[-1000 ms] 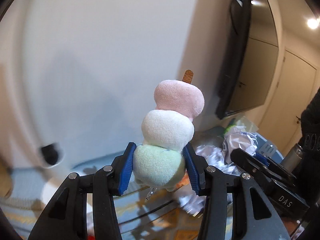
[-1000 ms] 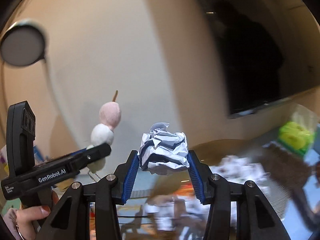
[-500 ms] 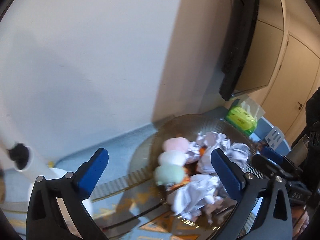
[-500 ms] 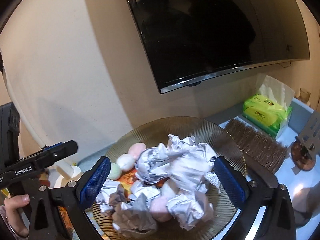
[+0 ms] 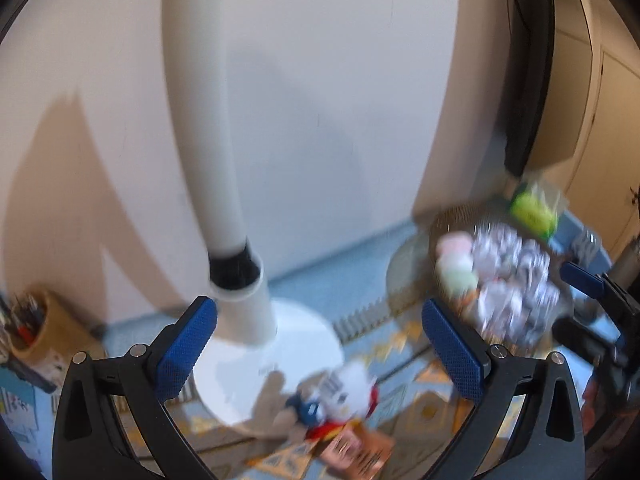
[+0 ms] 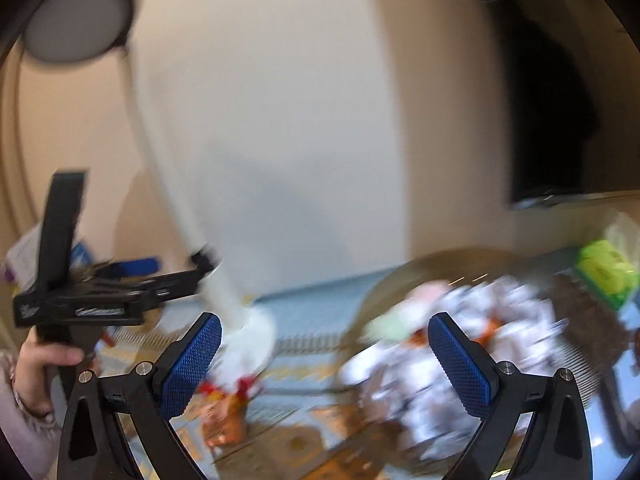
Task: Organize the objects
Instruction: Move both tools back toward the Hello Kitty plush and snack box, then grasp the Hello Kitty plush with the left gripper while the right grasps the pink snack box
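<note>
Bowl (image 5: 412, 264) sat on the table, right of the white lamp (image 5: 224, 240). One soft dumpling stick (image 5: 454, 258) of three balls lay inside it, pink end toward the wall, beside crumpled paper (image 5: 516, 280). Left gripper (image 5: 320, 344) and right gripper (image 6: 326, 360) both had fingers wide apart, holding nothing.

Both claws (image 5: 320, 354) (image 6: 325, 360) agape, empty

A home living room: a wall-mounted TV (image 6: 556, 92), a white lamp (image 5: 240, 280) on a patterned tablecloth (image 5: 400, 392), a tissue pack (image 6: 606, 272), a door (image 5: 612, 140).
</note>
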`<action>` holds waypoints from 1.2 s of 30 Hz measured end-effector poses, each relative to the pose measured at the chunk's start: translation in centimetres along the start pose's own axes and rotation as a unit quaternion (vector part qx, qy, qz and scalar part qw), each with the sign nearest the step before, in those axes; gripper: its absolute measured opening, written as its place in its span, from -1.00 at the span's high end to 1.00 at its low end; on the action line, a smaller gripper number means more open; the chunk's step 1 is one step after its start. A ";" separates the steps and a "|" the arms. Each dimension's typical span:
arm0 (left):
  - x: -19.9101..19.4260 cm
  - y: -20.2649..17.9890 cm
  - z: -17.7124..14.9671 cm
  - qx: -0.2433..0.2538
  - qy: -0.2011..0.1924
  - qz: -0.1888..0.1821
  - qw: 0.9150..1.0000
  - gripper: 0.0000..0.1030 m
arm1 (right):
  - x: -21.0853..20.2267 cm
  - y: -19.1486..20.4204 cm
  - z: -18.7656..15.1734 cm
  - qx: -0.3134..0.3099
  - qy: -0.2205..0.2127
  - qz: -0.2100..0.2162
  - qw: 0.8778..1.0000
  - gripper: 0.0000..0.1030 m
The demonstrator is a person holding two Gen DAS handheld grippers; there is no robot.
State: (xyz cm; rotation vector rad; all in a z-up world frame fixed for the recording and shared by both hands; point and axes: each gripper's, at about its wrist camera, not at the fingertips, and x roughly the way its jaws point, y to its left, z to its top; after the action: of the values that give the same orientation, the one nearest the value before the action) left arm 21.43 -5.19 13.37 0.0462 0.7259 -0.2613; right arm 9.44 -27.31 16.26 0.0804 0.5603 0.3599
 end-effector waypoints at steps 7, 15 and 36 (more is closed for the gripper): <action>4.5 1.3 -5.7 0.007 0.087 -0.024 0.996 -0.99 | 5.1 8.2 -8.3 -0.095 0.112 0.036 0.989 -1.00; 6.8 1.0 -7.7 0.008 0.097 -0.014 0.995 -0.99 | 10.3 10.9 -11.0 -0.112 0.175 0.005 0.978 -1.00; 6.7 -2.5 -7.6 0.069 0.062 -0.029 0.995 0.13 | 10.5 9.7 -10.4 -0.063 0.180 0.022 0.981 0.16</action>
State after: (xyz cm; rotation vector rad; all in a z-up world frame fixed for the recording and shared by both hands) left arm 20.61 -8.10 3.40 0.1748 0.8334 -0.3672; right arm 9.12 -14.75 3.85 -0.0980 0.8925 0.4558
